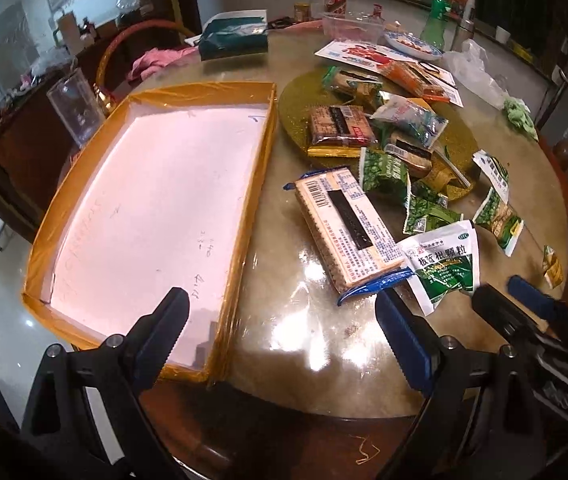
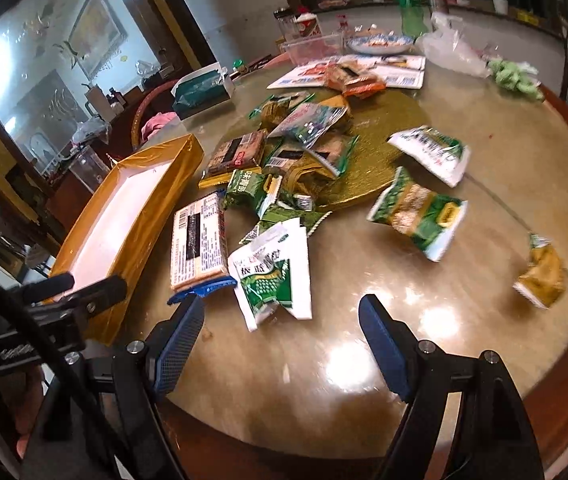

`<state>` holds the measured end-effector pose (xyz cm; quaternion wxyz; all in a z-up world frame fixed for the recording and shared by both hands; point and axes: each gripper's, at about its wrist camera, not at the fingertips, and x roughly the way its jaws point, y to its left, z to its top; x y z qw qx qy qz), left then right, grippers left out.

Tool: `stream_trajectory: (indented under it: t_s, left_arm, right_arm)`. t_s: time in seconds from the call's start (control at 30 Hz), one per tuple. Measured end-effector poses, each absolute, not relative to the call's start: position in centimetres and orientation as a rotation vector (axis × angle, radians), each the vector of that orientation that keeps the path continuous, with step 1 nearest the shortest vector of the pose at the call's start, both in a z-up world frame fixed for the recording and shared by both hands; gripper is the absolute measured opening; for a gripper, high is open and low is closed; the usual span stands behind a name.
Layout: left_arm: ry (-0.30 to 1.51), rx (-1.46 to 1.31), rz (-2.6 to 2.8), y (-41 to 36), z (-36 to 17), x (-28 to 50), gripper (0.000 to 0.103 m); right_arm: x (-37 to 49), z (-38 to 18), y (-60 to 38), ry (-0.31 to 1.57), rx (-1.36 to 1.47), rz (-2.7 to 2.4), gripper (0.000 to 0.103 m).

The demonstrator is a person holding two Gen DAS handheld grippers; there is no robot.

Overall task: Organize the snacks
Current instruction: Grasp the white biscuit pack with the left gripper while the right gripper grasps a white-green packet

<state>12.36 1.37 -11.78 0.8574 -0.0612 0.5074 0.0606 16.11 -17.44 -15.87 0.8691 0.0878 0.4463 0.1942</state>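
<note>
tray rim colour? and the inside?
The tray rim is glossy orange-gold tape; its floor is plain white with faint pen marks. Clearest in the left wrist view.

The left gripper [image 1: 282,330] has black angular finger arms, each with a round silver screw head near its joint, and its fingers [image 1: 406,340] carry blue pads with a fine serrated edge. The right gripper [image 2: 282,344] is built the same way, black arms with silver screws, and in its own view the blue pads [image 2: 178,346] show a fine cross-hatched grip texture. In the right wrist view a thick black cable [image 2: 24,316] curves across a black body block bearing small pale lettering too blurred to read.
</note>
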Motion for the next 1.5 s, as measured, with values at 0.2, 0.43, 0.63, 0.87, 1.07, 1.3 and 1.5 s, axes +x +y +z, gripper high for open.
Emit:
stream_trajectory:
  t_s: [0.2,0.43,0.63,0.87,1.07,1.3,1.5]
  left_arm:
    - [1.022,-0.142,0.136,2.2,-11.2,12.2,0.094]
    - [1.028,-0.070,0.075,0.8,-11.7,16.2,0.094]
    - [1.118,0.014,-0.030,-2.4,-14.4,21.0,0.091]
    - [1.176,0.065,-0.004,-2.9,-17.2,21.7,0.074]
    - [1.148,0.059,-0.040,-2.3,-17.0,17.7,0.065]
    - [1.141,0.090,-0.119,-3.7,-17.4,14.5,0.077]
    - [1.011,0.059,-0.095,-2.4,-15.1,13.2,0.058]
  right_arm:
    - [18.6,-18.1,-17.0,0.976,0.266,0.386,0.053]
    - [17.2,-18.8,-18.5,0.976,0.321,0.381,0.016]
    - [15.5,-18.3,-20.7,0.926,0.324,0.381,0.014]
    - [15.1,-18.0,-20.5,0.888,0.243,0.346,0.014]
    - [14.9,-18.6,-19.7,0.909,0.250,0.392,0.014]
    - [14.4,-18.6,-20.0,0.936,0.251,0.373,0.014]
    - [13.1,-16.9,-19.5,0.878,0.237,0.360,0.012]
